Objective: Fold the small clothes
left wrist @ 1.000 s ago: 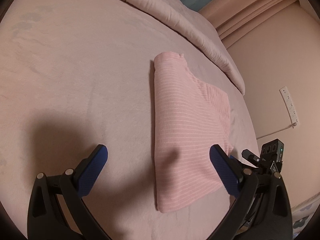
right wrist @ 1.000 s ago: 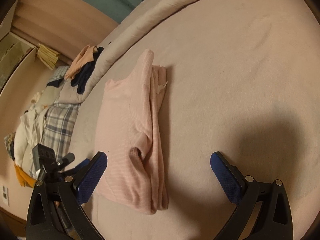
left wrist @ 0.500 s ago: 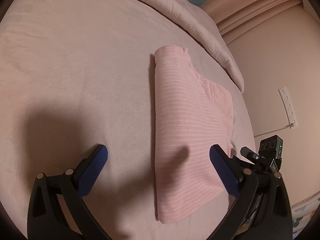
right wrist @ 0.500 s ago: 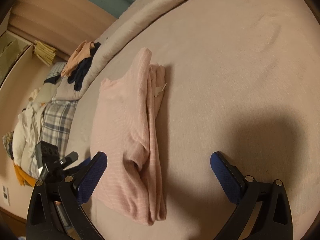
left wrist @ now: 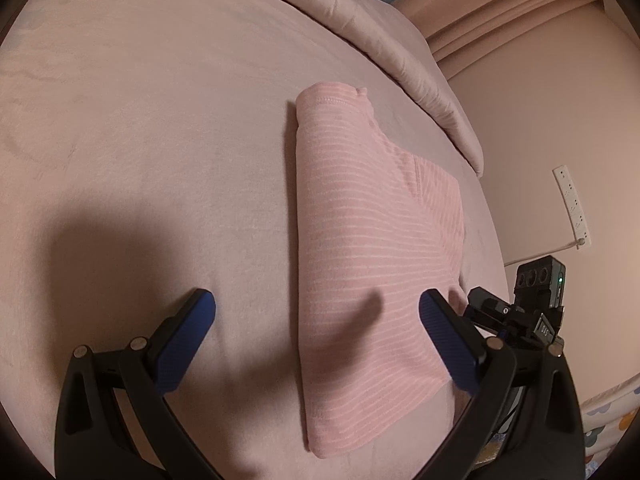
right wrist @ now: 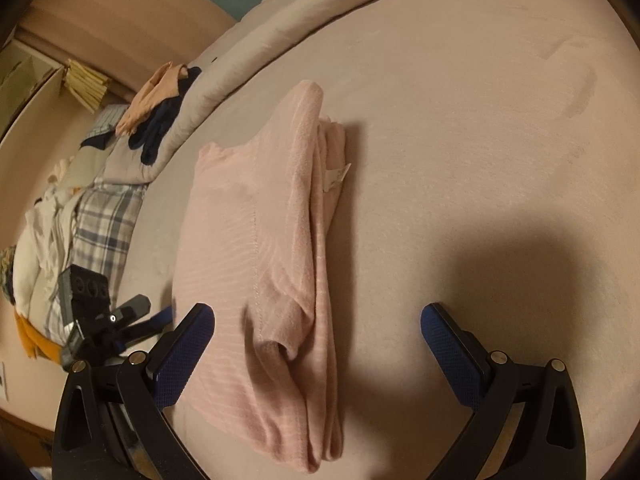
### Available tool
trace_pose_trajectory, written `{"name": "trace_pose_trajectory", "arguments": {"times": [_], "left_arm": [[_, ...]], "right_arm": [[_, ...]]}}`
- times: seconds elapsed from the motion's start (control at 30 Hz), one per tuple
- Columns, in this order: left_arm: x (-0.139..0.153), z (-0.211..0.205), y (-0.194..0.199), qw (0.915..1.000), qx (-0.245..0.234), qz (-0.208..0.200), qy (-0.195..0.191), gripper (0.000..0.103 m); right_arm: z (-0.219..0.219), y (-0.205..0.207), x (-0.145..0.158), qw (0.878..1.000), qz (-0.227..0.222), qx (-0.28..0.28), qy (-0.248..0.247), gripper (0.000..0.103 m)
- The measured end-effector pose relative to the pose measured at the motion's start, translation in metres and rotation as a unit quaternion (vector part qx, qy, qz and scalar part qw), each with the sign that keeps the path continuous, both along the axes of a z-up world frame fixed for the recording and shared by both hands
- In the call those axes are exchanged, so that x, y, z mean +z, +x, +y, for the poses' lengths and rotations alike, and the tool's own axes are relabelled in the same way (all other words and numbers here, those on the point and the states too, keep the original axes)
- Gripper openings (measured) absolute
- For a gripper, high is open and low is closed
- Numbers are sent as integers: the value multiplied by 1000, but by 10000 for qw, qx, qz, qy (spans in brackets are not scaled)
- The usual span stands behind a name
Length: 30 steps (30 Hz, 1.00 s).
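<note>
A: Start with the left wrist view. What is there?

B: The left gripper (left wrist: 316, 320) hangs with its blue-padded jaws spread wide and nothing between them. Ahead lies the folded pink garment with thin pale stripes (left wrist: 368, 248), flat on the pink bed sheet (left wrist: 160, 140). Its long folded edge runs away from the camera, and its near end sits between the two fingers in the picture, nearer the right-hand pad.

A: Anything around it?

B: A rolled pink duvet (left wrist: 384, 44) lies along the far edge of the bed, and a white power strip (left wrist: 572, 204) is on the wall. The right gripper's (left wrist: 516, 312) black body shows at the garment's right side.

A: And the right wrist view?

B: The right gripper (right wrist: 318, 336) is also spread, holding nothing. The same garment (right wrist: 264, 272) lies between its fingers, closer to the left pad, with stacked layers and a small white tag (right wrist: 336, 176) showing on its right edge. Beyond the bed's edge is a heap of mixed clothes with a plaid piece (right wrist: 100, 224). The left gripper (right wrist: 120, 316) shows at lower left.
</note>
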<state>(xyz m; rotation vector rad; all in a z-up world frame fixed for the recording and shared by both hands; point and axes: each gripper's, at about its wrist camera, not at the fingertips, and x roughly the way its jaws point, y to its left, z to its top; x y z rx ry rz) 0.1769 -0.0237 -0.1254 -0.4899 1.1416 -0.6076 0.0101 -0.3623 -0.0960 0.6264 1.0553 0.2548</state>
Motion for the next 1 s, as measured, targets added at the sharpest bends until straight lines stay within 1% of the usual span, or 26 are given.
{"name": "trace_pose_trajectory", "arguments": {"times": [0.17, 0.3, 0.43, 0.6, 0.77, 0.87, 1.0], "left_arm": [[2, -9, 6, 10000, -88, 19, -36, 101], [1, -22, 9, 9996, -291, 9, -39, 101], [1, -33, 13, 9990, -434, -3, -52, 101], [-3, -45, 20, 9982, -546, 80, -241, 101], [-5, -47, 25, 9970, -513, 237, -521, 101], [-7, -45, 26, 9961, -508, 269, -677, 101], [-10, -42, 26, 9951, -477, 257, -825, 101]], "right_arm": [[1, 7, -1, 9999, -39, 80, 66, 102], [8, 15, -1, 9995, -78, 249, 204, 102], [17, 22, -3, 9988, -136, 412, 237, 103], [25, 34, -5, 9967, -195, 660, 423, 103], [28, 43, -9, 9944, -336, 716, 697, 103], [31, 45, -8, 9940, -414, 744, 690, 103], [37, 46, -7, 9955, -503, 676, 444, 103]]}}
